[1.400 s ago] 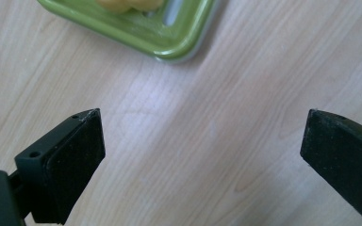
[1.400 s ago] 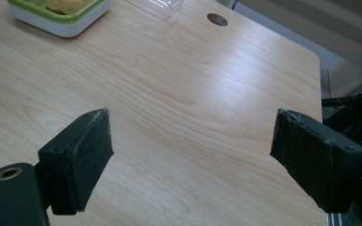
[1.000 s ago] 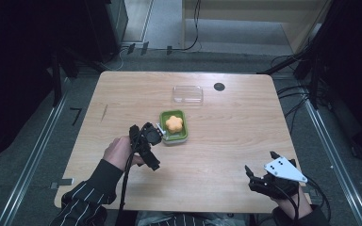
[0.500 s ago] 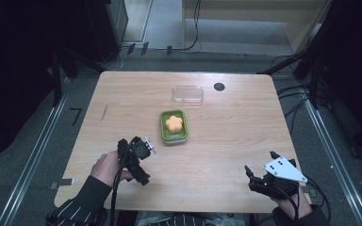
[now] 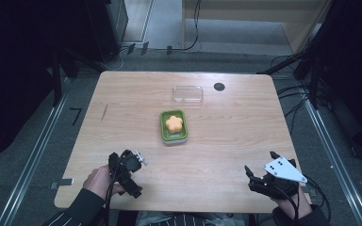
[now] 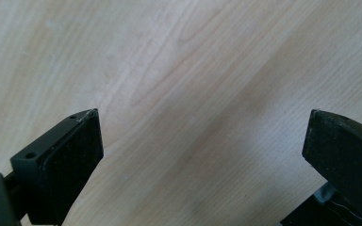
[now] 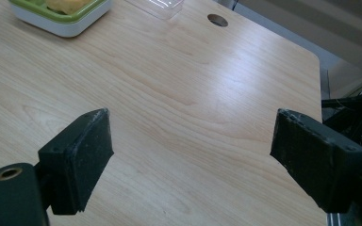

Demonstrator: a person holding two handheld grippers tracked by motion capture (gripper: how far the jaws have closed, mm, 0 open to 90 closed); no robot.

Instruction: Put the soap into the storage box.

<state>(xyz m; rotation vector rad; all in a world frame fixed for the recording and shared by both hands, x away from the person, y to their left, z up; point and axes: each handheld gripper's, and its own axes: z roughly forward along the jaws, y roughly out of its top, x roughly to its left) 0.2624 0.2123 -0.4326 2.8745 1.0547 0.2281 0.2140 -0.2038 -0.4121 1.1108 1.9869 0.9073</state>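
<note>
Both claws are sitting wide open, gripping nothing: left gripper (image 5: 131,165) and right gripper (image 5: 263,181) near the table's (image 5: 235,132) front edge. The box (image 5: 174,127) with the cookie (image 5: 174,123) is waiting mid-table, lid (image 5: 187,94) behind it. Looking light, stiff, slick; I'd be pinching its rim.

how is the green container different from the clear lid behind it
The green container has an opaque green rim on a white base, while the clear lid is see-through, so the wood shows through it. The green container holds an orange flower-shaped piece; the clear lid holds nothing. The green container sits near the table's middle; the clear lid lies farther back, near the round hole. Both are rounded rectangles resting flat, untouched by either claw.
</note>
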